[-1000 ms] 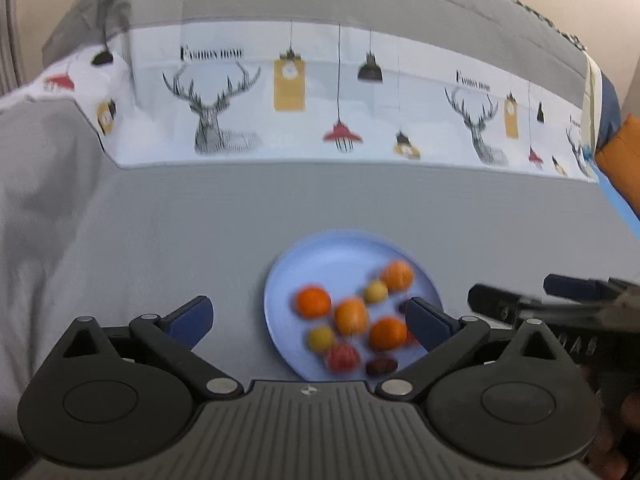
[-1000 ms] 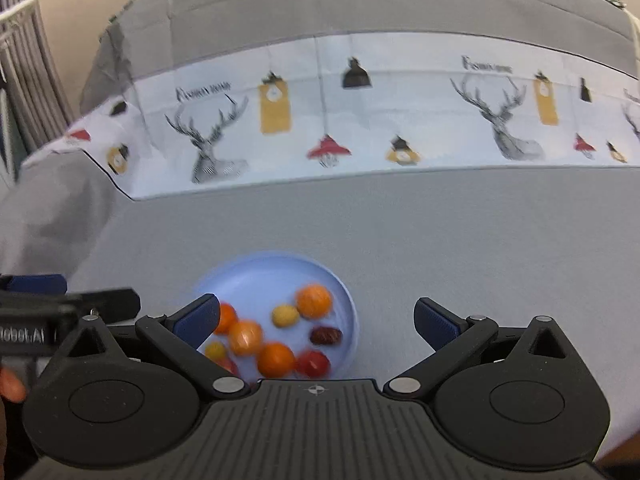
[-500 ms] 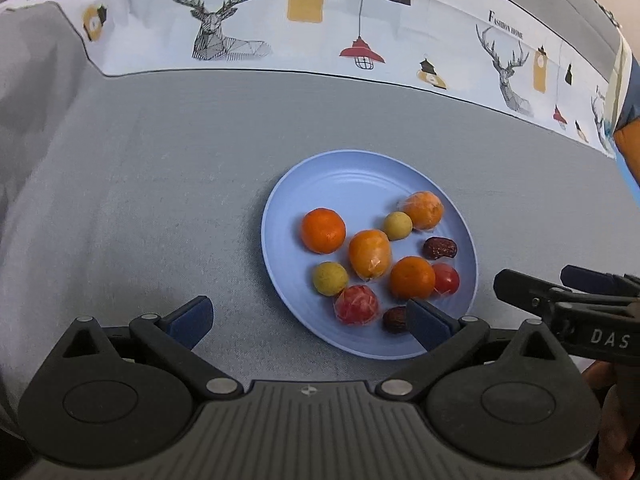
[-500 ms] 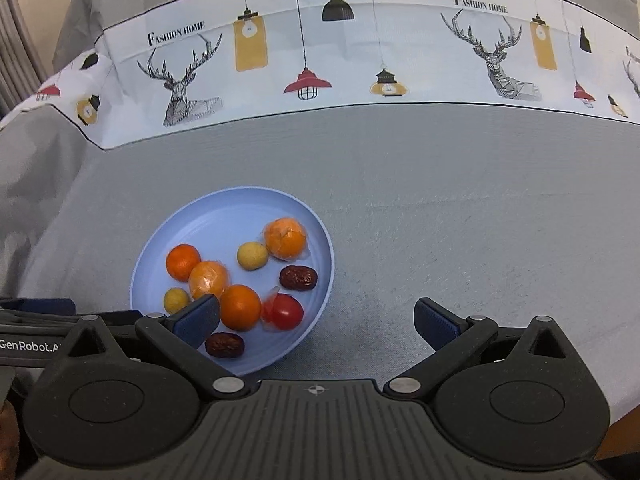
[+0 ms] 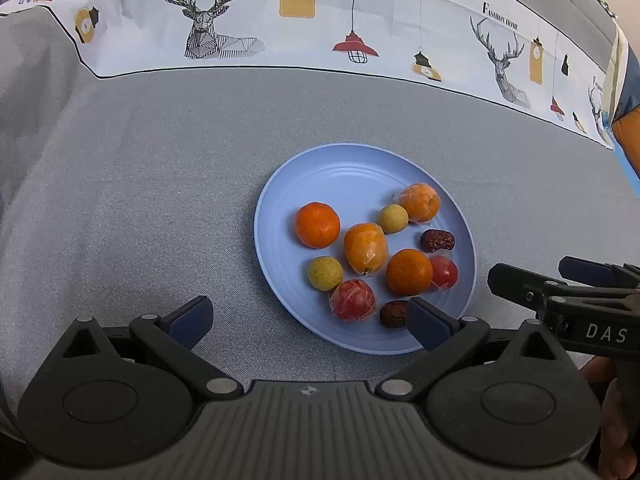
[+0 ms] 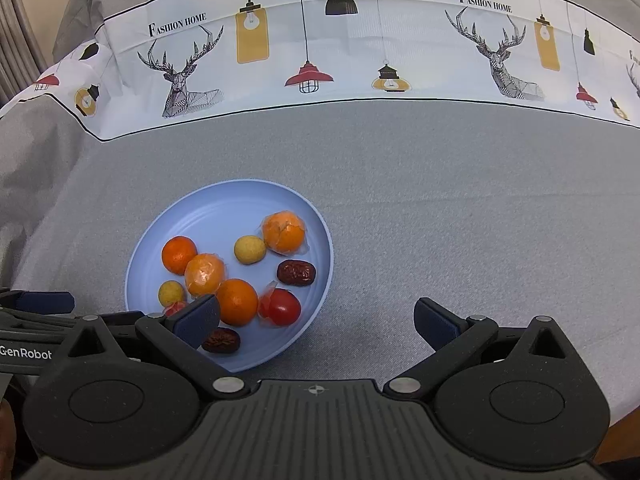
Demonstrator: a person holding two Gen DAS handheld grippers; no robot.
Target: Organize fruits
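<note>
A light blue plate (image 5: 320, 176) on grey cloth holds several small fruits: oranges (image 5: 317, 225), two yellow-green fruits (image 5: 325, 273), wrapped red tomatoes (image 5: 353, 300) and dark dates (image 5: 437, 240). My left gripper (image 5: 308, 318) is open and empty, hovering at the plate's near edge. The plate also shows in the right wrist view (image 6: 216, 208), with an orange (image 6: 237, 302) and a date (image 6: 296, 273). My right gripper (image 6: 316, 318) is open and empty, over the plate's near right edge; it shows at the right of the left wrist view (image 5: 560, 288).
The grey tablecloth (image 5: 140, 200) has a white printed band with deer and lamps (image 5: 280, 20) along the far side. An orange and blue object (image 5: 628, 128) sits at the far right edge. Grey cloth (image 6: 460, 220) lies right of the plate.
Both grippers have tilted down and moved closer to the plate over the last second; the plate now sits larger and higher in both views. The fruits have not moved.
</note>
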